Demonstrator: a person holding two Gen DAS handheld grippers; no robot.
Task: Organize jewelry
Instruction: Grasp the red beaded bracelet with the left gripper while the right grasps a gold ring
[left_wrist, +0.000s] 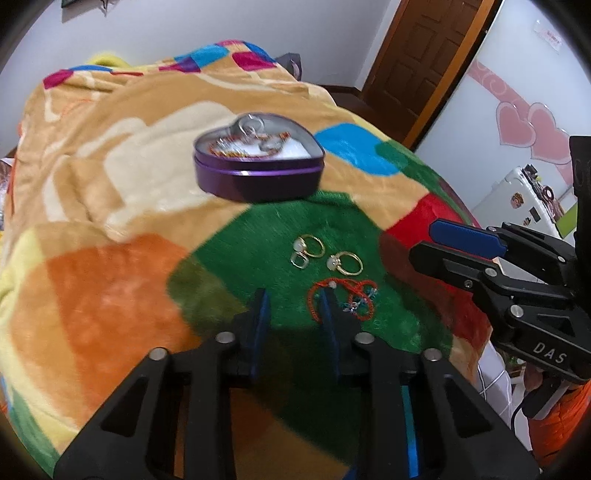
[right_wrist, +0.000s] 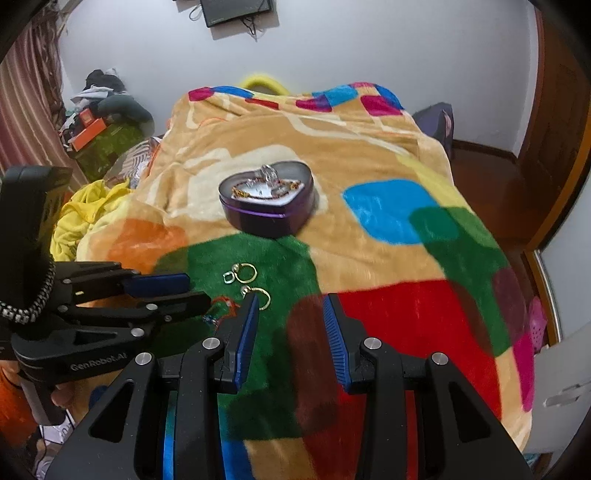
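A purple heart-shaped tin (left_wrist: 258, 181) stands open on the bed with several pieces of jewelry inside. In front of it, on the green patch of blanket, lie two gold pearl rings (left_wrist: 345, 263), a small silver ring (left_wrist: 299, 260) and a red string bracelet (left_wrist: 354, 299). My left gripper (left_wrist: 294, 299) is open just left of the bracelet with nothing between its fingers. Its right fingertip overlaps the bracelet's left loop; contact is unclear. My right gripper (right_wrist: 291, 301) is open and empty, just right of the rings (right_wrist: 258, 295). The tin (right_wrist: 266, 214) lies beyond it.
A patchwork blanket (right_wrist: 388, 218) covers the bed. Yellow cloth (right_wrist: 85, 218) and piled boxes lie off its left side. A wooden door (left_wrist: 424, 55) and a white fridge (left_wrist: 524, 199) stand to the right. An orange sleeve shows behind the right gripper (left_wrist: 424, 243).
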